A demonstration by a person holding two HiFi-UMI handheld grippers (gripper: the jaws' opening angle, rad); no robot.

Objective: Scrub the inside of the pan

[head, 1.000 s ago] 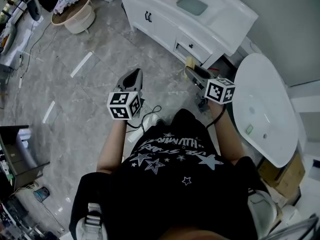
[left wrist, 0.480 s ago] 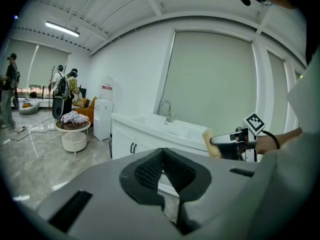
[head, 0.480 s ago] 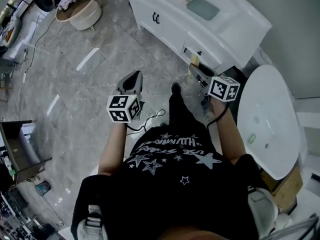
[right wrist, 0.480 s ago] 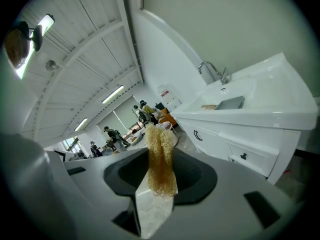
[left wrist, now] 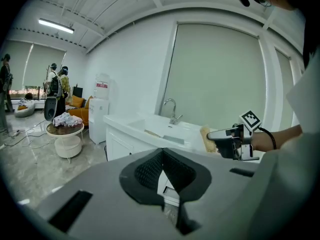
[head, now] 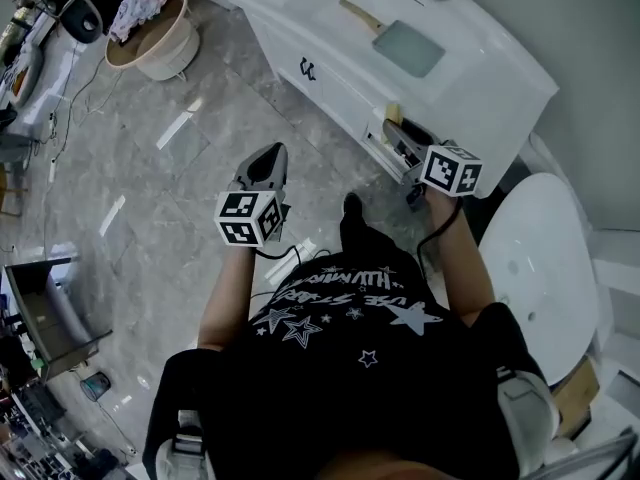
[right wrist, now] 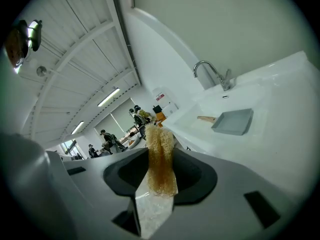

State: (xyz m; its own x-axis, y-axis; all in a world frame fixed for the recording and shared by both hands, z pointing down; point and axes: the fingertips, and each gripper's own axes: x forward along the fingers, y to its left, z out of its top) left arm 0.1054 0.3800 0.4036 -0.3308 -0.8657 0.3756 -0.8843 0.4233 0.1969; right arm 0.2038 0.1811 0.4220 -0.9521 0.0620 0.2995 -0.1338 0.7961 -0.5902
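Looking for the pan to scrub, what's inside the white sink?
A grey square pan with a wooden handle lies in the sink. Whatever lies beneath the pan is covered.

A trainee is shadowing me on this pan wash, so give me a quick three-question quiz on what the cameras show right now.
1. True or false: the left gripper holds a sponge.
2. Where does the grey square pan with a wooden handle lie? A: in the white sink basin; B: on the floor; C: on the round table.
3. Fill in: the right gripper is shut on a ____.
Key: 1 false, it is shut and empty; 2 A; 3 yellow fibrous scrub pad.
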